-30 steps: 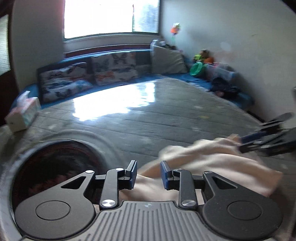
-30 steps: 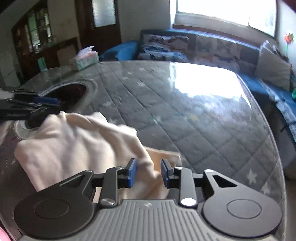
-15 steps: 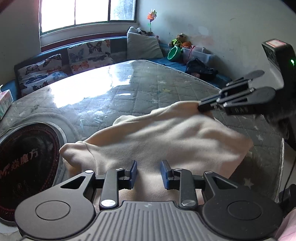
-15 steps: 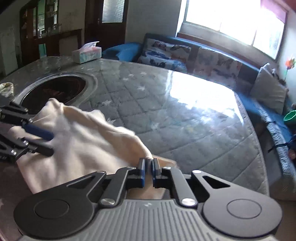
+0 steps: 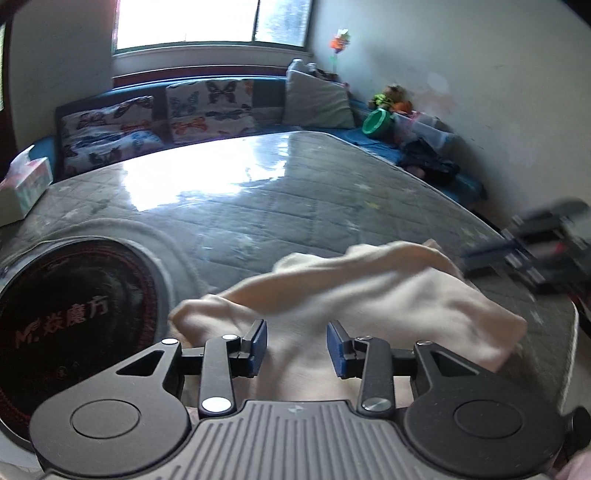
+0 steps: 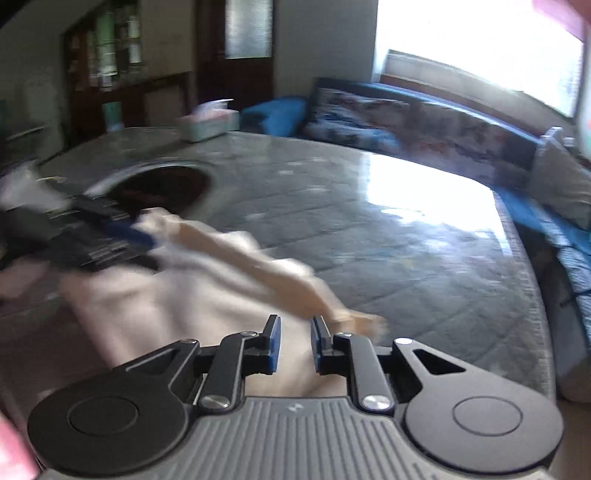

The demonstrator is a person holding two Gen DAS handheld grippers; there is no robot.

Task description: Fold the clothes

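left gripper: jaws spread, gripping nothing, above near edge of cream garment | right gripper: jaws parted, grasping nothing, over garment's other end | garment: bunched on quilted grey table cover beside round dark inset | far: tissue box, butterfly cushions, window
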